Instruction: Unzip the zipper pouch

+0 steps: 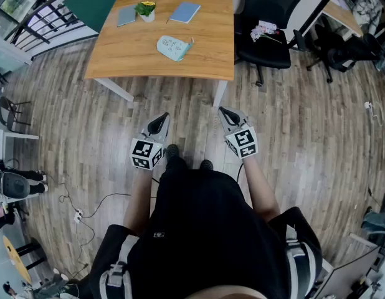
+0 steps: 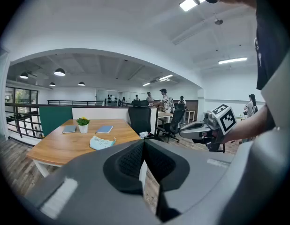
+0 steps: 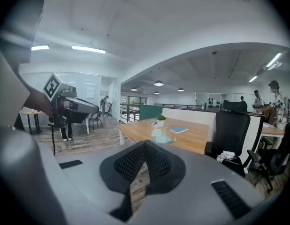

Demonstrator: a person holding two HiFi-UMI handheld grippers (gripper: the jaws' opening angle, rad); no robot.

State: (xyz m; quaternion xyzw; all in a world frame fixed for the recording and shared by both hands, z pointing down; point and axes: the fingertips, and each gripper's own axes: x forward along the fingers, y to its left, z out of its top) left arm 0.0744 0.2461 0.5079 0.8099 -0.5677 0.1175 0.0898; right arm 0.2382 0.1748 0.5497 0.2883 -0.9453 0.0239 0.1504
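You are standing off, the approach step being in hand: left gripper and right gripper are keeping fingers clenched on nothing. The pale blue fabric zipper pouch is lying well ahead of them on the light wooden surface. Next, likely: reaching in, releasing the fingers, pinning the pouch.

Lit brightly and evenly from overhead by ceiling strip lights and round pendant lamps (both blown out to white). Casts only a soft shadow beneath the wooden table. Bends hard toward the edges of both gripper views, darkens to black in the corners, blurs in the nearest foreground.
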